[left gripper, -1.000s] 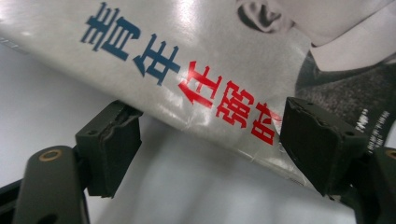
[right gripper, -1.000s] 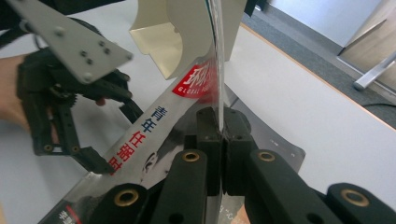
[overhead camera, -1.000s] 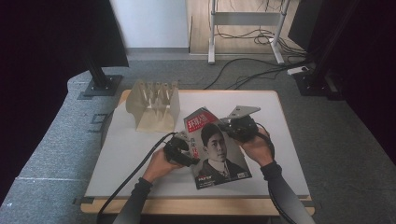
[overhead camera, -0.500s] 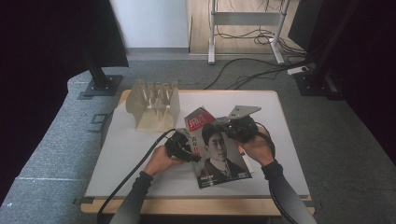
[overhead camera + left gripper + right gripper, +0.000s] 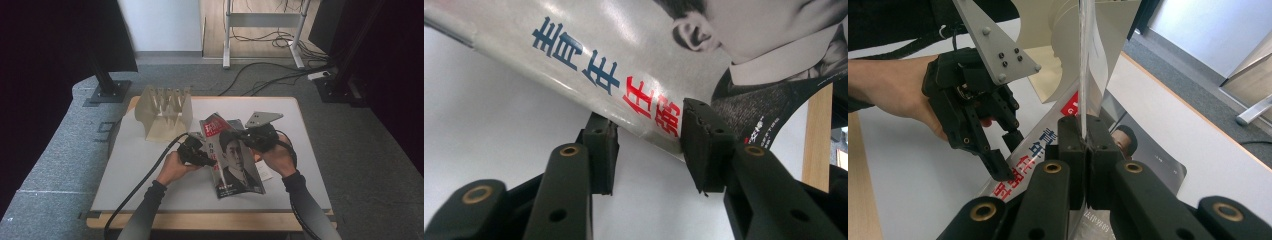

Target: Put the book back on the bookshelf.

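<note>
A magazine (image 5: 235, 160) with a portrait cover and red and blue characters is held tilted above the white table (image 5: 140, 175). My right gripper (image 5: 1087, 142) is shut on its thin right edge, which stands upright between the pads. In the high view this right gripper (image 5: 244, 136) is at the magazine's far right side. My left gripper (image 5: 651, 145) is open and straddles the magazine's (image 5: 634, 95) left edge, one pad below it and one on the cover. The left gripper (image 5: 209, 159) is held at the cover's left edge.
A beige slotted rack (image 5: 165, 112) stands at the table's far left, just beyond the magazine. Another printed sheet (image 5: 1143, 150) lies flat under the raised magazine. The table's wooden front edge (image 5: 200, 220) runs below my forearms. Cables trail off the front left.
The magazine has shifted a little with both hands. My left gripper has come in closer around its left edge. My right gripper keeps its hold.
</note>
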Demonstrator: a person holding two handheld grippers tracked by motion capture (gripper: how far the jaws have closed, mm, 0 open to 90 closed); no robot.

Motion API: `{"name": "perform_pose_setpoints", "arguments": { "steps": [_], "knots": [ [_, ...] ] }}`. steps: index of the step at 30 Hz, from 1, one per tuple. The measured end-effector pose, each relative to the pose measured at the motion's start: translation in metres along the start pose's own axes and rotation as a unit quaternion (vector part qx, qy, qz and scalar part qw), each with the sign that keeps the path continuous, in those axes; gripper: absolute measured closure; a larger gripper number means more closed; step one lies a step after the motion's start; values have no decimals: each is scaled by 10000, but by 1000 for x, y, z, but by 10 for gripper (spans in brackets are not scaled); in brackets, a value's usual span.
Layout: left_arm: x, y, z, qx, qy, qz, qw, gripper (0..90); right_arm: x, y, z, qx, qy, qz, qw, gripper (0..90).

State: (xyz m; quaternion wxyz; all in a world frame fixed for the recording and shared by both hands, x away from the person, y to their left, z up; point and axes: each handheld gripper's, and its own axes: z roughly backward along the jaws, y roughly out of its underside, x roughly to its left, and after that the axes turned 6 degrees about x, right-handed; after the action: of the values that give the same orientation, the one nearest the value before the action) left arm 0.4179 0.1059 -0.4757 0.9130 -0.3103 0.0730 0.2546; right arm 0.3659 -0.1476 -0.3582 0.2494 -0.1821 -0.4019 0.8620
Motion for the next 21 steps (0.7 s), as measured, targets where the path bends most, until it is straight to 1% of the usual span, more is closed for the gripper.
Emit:
{"name": "perform_pose_setpoints", "arguments": {
  "steps": [6, 8, 10, 12, 14, 16, 17, 18, 19, 20, 21],
  "knots": [
    [-1, -1, 4, -68, 32, 110, 9999, 677, 0, 0, -1, 21, 55, 34, 10000, 868],
    [-1, -3, 9, -131, -25, 108, 9999, 697, -1, 0, 0, 16, 96, 59, 9999, 866],
    [-2, -4, 16, -234, -150, 69, 9996, 720, -2, -2, 2, -14, 180, 85, 9998, 866],
    [-3, -8, 28, -381, -453, -9, 9982, 747, -4, -5, 4, -28, 285, 134, 9995, 863],
    [-6, -10, 39, -536, -747, -84, 9957, 775, -5, -8, 5, -38, 394, 145, 9991, 857],
    [-10, -10, 51, -729, -1106, -224, 9909, 798, -6, -10, 5, -14, 469, 168, 9988, 851],
    [-11, -10, 55, -719, -1152, -256, 9904, 807, -8, -10, 4, -12, 489, 128, 9987, 850],
    [-13, -8, 57, -685, -1219, -301, 9897, 812, -9, -9, 4, 4, 462, 99, 9989, 851],
    [-14, -7, 57, -633, -1247, -312, 9897, 812, -10, -7, 3, 8, 431, 56, 9991, 853],
    [-16, -5, 57, -527, -1295, -331, 9896, 812, -11, -6, 3, 30, 427, 37, 9991, 855],
    [-18, -4, 57, -507, -1323, -346, 9893, 812, -12, -3, 2, 56, 419, 3, 9991, 856]
  ]
}}
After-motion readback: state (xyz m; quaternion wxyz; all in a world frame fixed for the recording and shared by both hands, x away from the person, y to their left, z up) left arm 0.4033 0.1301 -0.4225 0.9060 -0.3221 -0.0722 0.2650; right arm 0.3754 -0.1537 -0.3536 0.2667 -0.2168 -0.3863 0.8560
